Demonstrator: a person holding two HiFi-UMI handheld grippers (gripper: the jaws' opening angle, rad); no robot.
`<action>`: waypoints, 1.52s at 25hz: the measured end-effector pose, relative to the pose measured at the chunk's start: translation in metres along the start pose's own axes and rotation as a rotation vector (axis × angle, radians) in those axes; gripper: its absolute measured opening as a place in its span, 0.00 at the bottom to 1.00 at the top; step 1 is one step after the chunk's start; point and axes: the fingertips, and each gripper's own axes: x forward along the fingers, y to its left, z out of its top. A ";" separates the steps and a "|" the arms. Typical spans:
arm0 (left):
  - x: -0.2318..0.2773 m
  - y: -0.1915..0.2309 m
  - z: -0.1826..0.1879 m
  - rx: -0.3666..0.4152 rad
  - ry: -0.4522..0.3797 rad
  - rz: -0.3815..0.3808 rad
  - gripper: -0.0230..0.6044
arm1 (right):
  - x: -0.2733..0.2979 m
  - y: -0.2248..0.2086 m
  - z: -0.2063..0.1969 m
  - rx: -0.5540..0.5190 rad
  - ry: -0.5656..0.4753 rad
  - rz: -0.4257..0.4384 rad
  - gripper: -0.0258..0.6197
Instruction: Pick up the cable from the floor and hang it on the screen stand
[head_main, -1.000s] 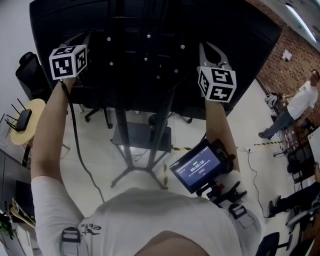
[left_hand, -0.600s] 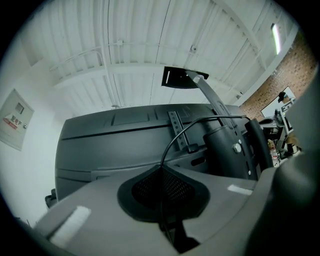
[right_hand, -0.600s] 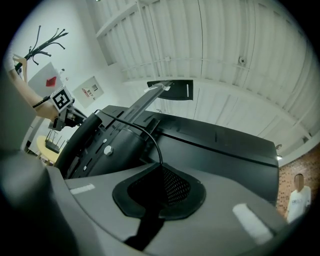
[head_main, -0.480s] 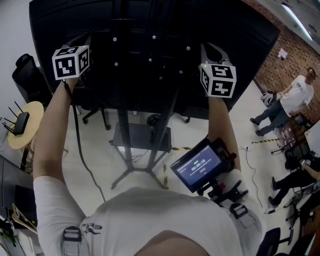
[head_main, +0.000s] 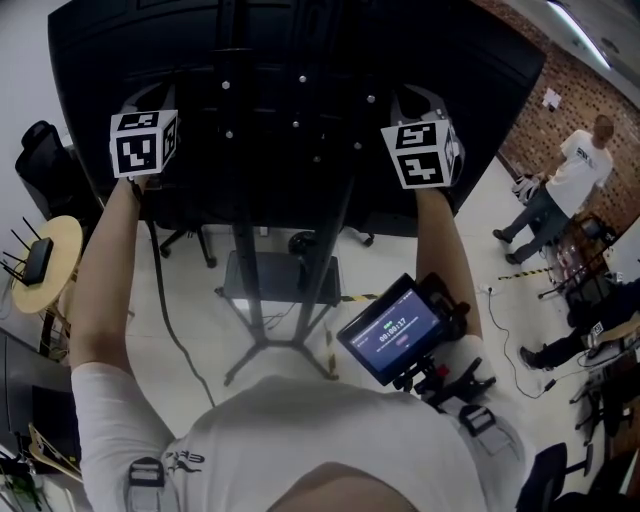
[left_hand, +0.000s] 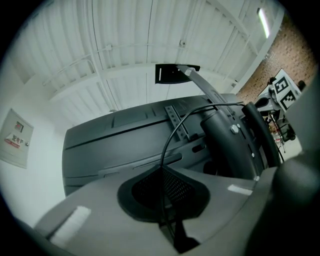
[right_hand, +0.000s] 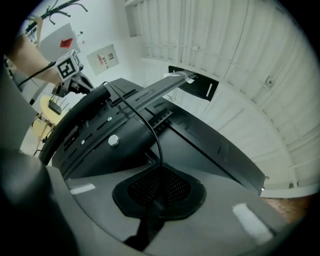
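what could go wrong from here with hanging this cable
1. The thin cable seems only draped over the screen stand's rounded mount. When the left hand-held gripper and the right hand-held gripper, both clamped on it, let go, it may slide off.
2. Its loose end hangs down to the floor; that weight could drag the cable off on the left side.

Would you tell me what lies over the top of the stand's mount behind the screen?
A thin black cable arcs over the stand's mount, pinched in the left gripper and the right gripper. Where it crosses the top edge is covered by the mount itself.
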 end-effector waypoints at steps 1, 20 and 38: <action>-0.001 0.001 -0.001 0.010 0.001 0.006 0.05 | 0.000 0.001 0.000 -0.022 0.010 -0.006 0.07; 0.006 -0.019 -0.012 0.021 0.036 -0.020 0.05 | 0.000 0.012 -0.017 -0.100 0.046 -0.005 0.09; -0.004 -0.035 -0.006 0.031 0.009 -0.010 0.05 | -0.015 0.053 -0.035 -0.093 0.039 0.072 0.10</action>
